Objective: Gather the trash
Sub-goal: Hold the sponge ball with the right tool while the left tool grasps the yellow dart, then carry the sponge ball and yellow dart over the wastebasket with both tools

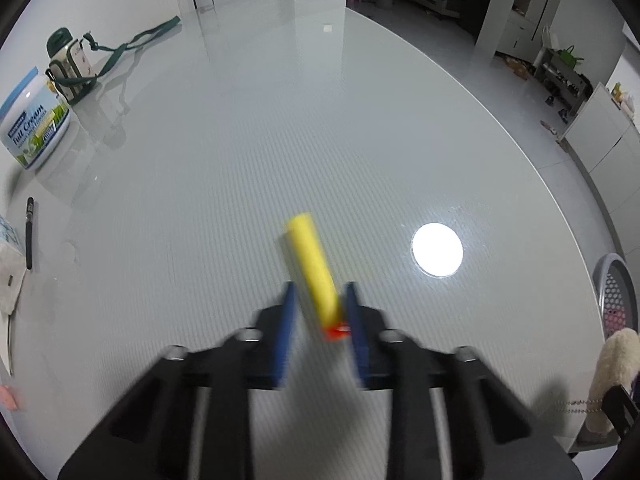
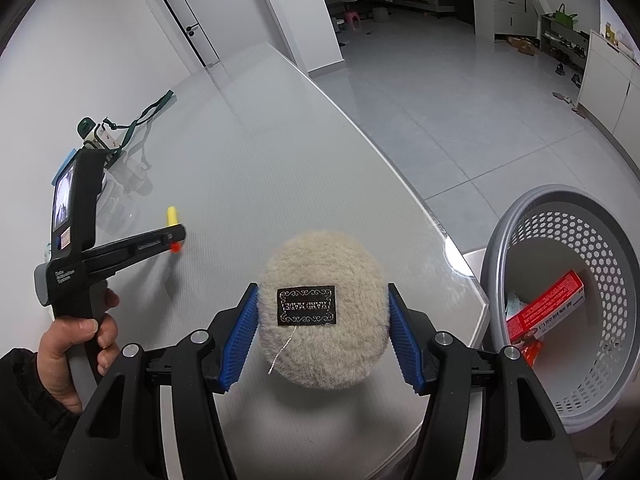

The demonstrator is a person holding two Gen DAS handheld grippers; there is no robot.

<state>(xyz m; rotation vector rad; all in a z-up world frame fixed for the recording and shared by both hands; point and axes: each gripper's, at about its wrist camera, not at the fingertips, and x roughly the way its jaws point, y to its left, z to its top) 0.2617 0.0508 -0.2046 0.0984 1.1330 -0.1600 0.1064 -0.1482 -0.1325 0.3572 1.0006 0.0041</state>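
A yellow foam dart [image 1: 311,265] with an orange tip sits between the blue fingers [image 1: 285,332] of the left gripper [image 1: 319,294], near the middle of the table [image 1: 280,120]. The frame is blurred there, so I cannot tell whether the fingers are clamped on the dart or only flank it; the right finger touches its tip end. From the right wrist view the same dart [image 2: 173,216] shows at the nose of the left gripper [image 2: 176,236], held by the person's left hand [image 2: 76,344].

The right gripper [image 2: 323,320] is closed on a round beige fluffy pad [image 2: 320,280] bearing a black woven label [image 2: 306,305], its blue fingers [image 2: 240,340] pressing both sides, above the table's right edge [image 2: 400,184]. Just beyond that edge stands a grey perforated basket [image 2: 600,248], with a red carton [image 2: 548,304] inside.

Along the table's left edge stand a Full Cream milk powder tub [image 1: 34,120] and a green-capped bottle [image 1: 66,64] with a green strap [image 1: 136,36]. Nearer lie a black pen [image 1: 29,232] and a tissue pack [image 1: 10,264].
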